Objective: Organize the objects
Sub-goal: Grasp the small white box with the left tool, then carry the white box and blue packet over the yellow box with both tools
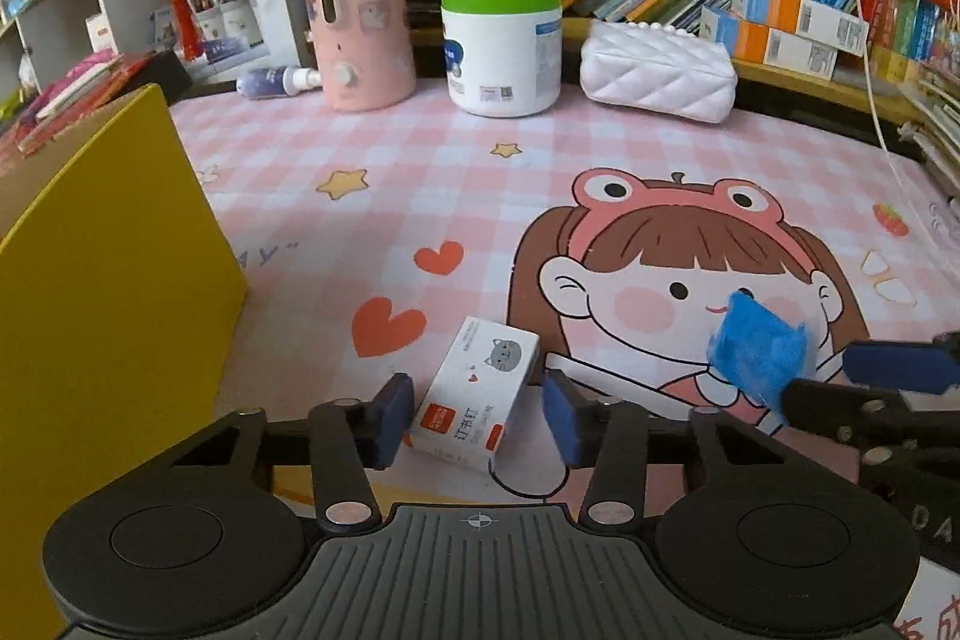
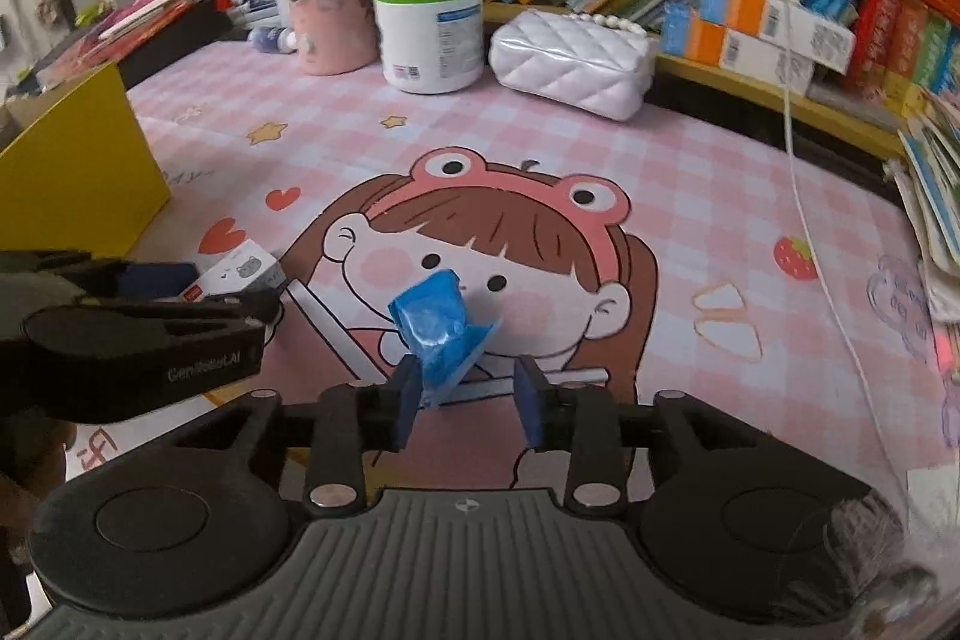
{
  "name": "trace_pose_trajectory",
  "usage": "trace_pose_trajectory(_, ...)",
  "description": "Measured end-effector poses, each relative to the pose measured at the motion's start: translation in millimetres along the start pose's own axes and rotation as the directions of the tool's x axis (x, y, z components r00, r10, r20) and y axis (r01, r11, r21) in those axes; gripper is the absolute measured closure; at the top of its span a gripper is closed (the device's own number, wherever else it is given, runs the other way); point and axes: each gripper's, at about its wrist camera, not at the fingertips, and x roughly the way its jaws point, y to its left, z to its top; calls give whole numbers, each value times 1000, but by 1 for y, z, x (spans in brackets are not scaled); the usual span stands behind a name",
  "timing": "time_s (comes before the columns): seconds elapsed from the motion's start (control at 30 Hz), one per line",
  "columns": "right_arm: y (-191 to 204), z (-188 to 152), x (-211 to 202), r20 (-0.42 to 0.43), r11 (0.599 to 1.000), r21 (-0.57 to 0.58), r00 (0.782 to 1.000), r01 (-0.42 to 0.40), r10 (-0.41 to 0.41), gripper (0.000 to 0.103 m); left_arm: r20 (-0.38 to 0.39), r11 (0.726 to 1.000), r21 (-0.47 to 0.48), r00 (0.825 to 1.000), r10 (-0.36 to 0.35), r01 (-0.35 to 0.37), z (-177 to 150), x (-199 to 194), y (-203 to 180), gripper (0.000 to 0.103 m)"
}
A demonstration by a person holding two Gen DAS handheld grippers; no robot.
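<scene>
Left gripper (image 1: 477, 415): its fingers are standing wide apart, gripping nothing, and are straddling the near end of the staple box.
Staple box (image 1: 474, 394): it is lying flat on the pink checked mat (image 1: 420, 172), angled slightly, its near end sitting between the two blue pads (image 1: 393, 415); the left pad is looking close to its left edge, though I cannot tell whether it is touching, and the right pad is standing clearly off its right side.
Staple box handling: judging by its look, it is a small stiff card carton, light, with smooth printed faces that may be a bit slick; squeezing across its two long sides near the middle seems the safest hold.
Right gripper (image 2: 468, 400): its fingers are parted, not clamped, with the blue packet reaching into the gap.
Blue packet (image 2: 435, 328): it is sitting on the mat just ahead of the fingers, its lower crinkled tail lying against the left pad (image 2: 405, 400), well clear of the right one.
Blue packet handling: it is looking like a soft, crumpled film wrapper, very light and yielding, probably slippery; pinching the bulkier body rather than the thin tail seems wiser.
Yellow box (image 1: 108, 244): it is standing open at the left, near the staple box, a likely place for the items.
Far edge: a green-lidded tub (image 1: 503, 46), a pink canister (image 1: 359, 16) and a white quilted bag (image 1: 657, 70) are lining the back below the bookshelf.
</scene>
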Motion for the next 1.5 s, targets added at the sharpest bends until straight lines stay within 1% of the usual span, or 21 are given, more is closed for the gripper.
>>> trace_pose_trajectory(0.07, 3, 2, 2, 14, 1000, -29, 1000, -3, 4, 55, 0, 1000, 1, 1000, -19, 19, 0, -1, 1, 67)
trace_pose_trajectory(0.17, 9, 6, 6, 30, 997, -79, 1000, -4, 6, 53, -3, 999, -3, 999, -36, 36, -1, -2, 1, 73)
trace_pose_trajectory(0.23, 14, 8, 9, 48, 993, -122, 999, 7, -1, 44, -5, 999, -2, 999, -38, 38, -1, -2, 2, 75)
trace_pose_trajectory(0.27, 16, 9, 11, 59, 989, -146, 998, 17, -9, 37, -10, 999, -8, 999, -41, 41, -1, -3, 3, 75)
trace_pose_trajectory(0.3, 19, 11, 13, 67, 985, -169, 998, 26, -15, 37, -18, 999, -20, 999, -42, 42, -1, -4, 5, 75)
trace_pose_trajectory(0.37, 20, 13, 19, 57, 982, -185, 998, 22, -11, 37, -31, 997, -55, 998, -57, 55, -1, -9, 9, 75)
trace_pose_trajectory(0.43, 17, 16, 26, 28, 987, -159, 1000, 3, 1, 41, -28, 995, -68, 997, -71, 69, -3, -15, 14, 75)
trace_pose_trajectory(0.47, 14, 18, 31, 1, 990, -137, 1000, -18, 18, 45, -26, 995, -69, 997, -75, 73, -4, -18, 16, 75)
trace_pose_trajectory(0.5, 12, 18, 34, -18, 993, -119, 1000, -27, 25, 54, -24, 994, -76, 997, -77, 75, -4, -22, 18, 75)
trace_pose_trajectory(0.53, 9, 18, 37, -38, 995, -95, 999, -37, 33, 60, -20, 993, -91, 996, -81, 79, -4, -26, 22, 75)
trace_pose_trajectory(0.57, 6, 18, 37, -34, 996, -64, 998, -53, 51, 66, -17, 991, -103, 996, -84, 82, -4, -29, 25, 75)
trace_pose_trajectory(0.67, 5, 16, 32, -36, 998, -43, 998, -53, 51, 72, 0, 990, -115, 996, -85, 85, -4, -39, 31, 75)
trace_pose_trajectory(0.73, 6, 14, 25, -36, 999, -6, 999, -33, 33, 74, 8, 989, -119, 996, -85, 86, -5, -46, 31, 75)
trace_pose_trajectory(0.83, 11, 11, 9, -23, 999, 29, 999, 25, -24, 74, 24, 990, -114, 996, -83, 85, -5, -57, 29, 75)
trace_pose_trajectory(0.9, 17, 7, -4, -11, 997, 49, 998, 57, -56, 74, 33, 992, -106, 997, -66, 69, -7, -66, 26, 75)
trace_pose_trajectory(0.93, 20, 6, -11, -6, 996, 65, 998, 64, -64, 74, 35, 993, -103, 998, -55, 58, -9, -70, 25, 75)
trace_pose_trajectory(1.03, 27, -2, -33, 16, 991, 116, 997, 74, -76, 74, 51, 993, -102, 997, -54, 59, -14, -84, 24, 75)
trace_pose_trajectory(1.13, 33, -8, -52, 34, 986, 140, 995, 91, -97, 73, 74, 993, -87, 995, -68, 74, -21, -101, 24, 75)
trace_pose_trajectory(1.27, 40, -22, -75, 38, 978, 173, 991, 119, -127, 73, 93, 993, -58, 991, -93, 99, -34, -121, 25, 75)
trace_pose_trajectory(1.37, 47, -38, -87, 18, 969, 203, 989, 141, -148, 73, 102, 992, -31, 988, -115, 119, -44, -133, 30, 75)
trace_pose_trajectory(1.5, 64, -51, -96, -11, 967, 209, 989, 148, -149, 73, 104, 990, -18, 985, -140, 143, -58, -146, 41, 75)
